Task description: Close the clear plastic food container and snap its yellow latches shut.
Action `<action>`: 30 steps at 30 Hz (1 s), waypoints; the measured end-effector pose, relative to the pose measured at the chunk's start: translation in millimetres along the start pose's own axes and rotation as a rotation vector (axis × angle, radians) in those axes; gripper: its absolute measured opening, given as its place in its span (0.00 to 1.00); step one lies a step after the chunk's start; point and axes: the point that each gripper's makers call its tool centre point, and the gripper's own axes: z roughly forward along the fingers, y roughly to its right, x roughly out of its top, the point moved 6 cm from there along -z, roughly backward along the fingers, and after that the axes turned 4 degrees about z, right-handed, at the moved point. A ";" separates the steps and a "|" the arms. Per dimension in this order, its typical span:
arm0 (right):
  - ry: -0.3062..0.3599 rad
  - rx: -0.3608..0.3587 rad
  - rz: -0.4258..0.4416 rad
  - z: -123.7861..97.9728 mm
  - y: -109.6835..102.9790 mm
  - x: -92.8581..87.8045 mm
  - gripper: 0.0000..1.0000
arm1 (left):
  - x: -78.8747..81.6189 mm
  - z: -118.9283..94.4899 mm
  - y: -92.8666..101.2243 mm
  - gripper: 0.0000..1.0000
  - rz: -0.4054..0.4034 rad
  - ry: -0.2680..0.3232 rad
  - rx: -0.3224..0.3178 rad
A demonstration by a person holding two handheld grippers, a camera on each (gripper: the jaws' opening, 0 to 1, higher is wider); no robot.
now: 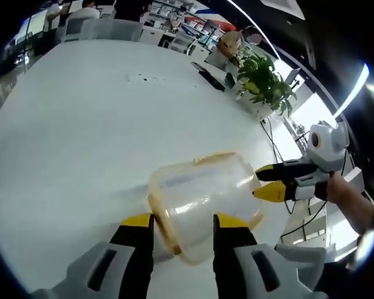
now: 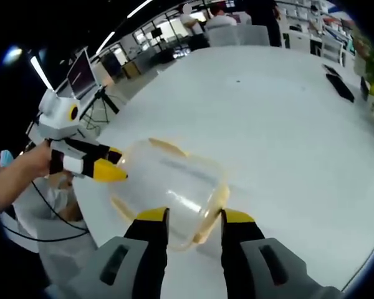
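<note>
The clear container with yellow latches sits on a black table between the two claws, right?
Not black: in the left gripper view the table is white. The clear container with yellow latches does sit on it between the left claw and the right claw.

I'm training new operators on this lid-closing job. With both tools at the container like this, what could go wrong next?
1. The clear container sits near the white table's edge; a sideways push could slide it off.
2. The left tool and right tool press from opposite sides, which may squeeze or tip the light box.
3. A yellow latch might sit misaligned and not snap.
</note>
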 end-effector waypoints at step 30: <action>0.076 0.168 -0.392 -17.7 -13.3 33.9 0.20 | 28.9 -22.1 30.9 0.25 0.483 0.020 -0.068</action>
